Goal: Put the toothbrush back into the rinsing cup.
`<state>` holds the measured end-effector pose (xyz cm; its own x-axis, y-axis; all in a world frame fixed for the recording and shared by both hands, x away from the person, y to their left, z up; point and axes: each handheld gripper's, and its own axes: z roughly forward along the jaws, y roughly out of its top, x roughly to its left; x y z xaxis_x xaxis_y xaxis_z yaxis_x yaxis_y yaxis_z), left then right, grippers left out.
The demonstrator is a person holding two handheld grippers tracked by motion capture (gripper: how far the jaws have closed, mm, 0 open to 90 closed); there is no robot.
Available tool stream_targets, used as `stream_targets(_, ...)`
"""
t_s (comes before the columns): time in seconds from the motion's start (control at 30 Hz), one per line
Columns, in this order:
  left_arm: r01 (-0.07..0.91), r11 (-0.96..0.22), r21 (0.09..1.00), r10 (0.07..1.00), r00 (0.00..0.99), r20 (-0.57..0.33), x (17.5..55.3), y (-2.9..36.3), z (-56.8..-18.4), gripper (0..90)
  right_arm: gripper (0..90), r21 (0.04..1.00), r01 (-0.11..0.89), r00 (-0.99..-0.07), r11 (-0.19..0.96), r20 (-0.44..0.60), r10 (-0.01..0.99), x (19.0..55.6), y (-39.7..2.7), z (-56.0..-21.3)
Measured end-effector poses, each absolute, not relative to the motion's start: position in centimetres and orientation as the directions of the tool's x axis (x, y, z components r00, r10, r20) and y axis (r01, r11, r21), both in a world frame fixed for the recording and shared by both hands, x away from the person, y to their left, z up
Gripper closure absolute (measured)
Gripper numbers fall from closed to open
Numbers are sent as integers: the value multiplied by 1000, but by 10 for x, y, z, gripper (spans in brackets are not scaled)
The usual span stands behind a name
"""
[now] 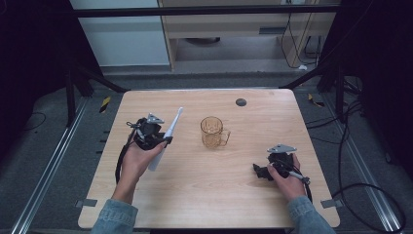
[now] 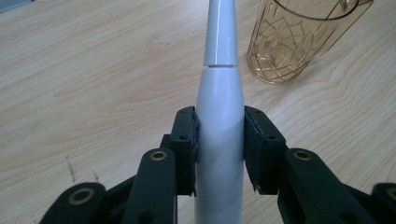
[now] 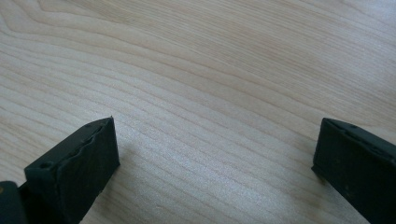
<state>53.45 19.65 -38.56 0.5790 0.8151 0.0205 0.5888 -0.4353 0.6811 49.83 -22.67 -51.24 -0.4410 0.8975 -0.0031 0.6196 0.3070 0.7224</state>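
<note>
at the left of the high view the left gripper (image 1: 157, 139) is clamping a white electric toothbrush (image 1: 167, 138) by its thick handle, the slim neck pointing toward the upper middle of the frame and the butt end trailing down past the person's left hand (image 1: 138, 161); in the left gripper view the two black pads are pressing on either side of the handle just below the seam where the narrower neck begins; gripping at the thick part is probably giving the pads the most surface and keeping the long body from swinging; the brush is sitting tilted over the wooden table (image 1: 243, 195), seemingly aimed toward the amber glass mug (image 1: 213, 132) at the centre of the frame, which is standing upright with its handle turned to the right, apart from the brush tip; a small dark disc (image 1: 240, 102) is lying near the table's upper edge; at the lower right the right gripper (image 1: 265, 171) is resting low on the table in the right hand (image 1: 287, 183), its jaws standing wide apart with nothing but bare wood between them, probably waiting its turn; the brush head is being cut off at the top of the left gripper view, so its bristles are impossible to make out, and the mug's rim and handle are cropped there too.
</note>
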Motion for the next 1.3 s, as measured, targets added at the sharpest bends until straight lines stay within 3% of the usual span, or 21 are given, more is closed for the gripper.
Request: stream_targets(1.3, 519, -446, 729, 797, 601, 59, 560, 155, -351, 668, 3, 722, 620, -441, 307, -2, 898, 498, -227, -512)
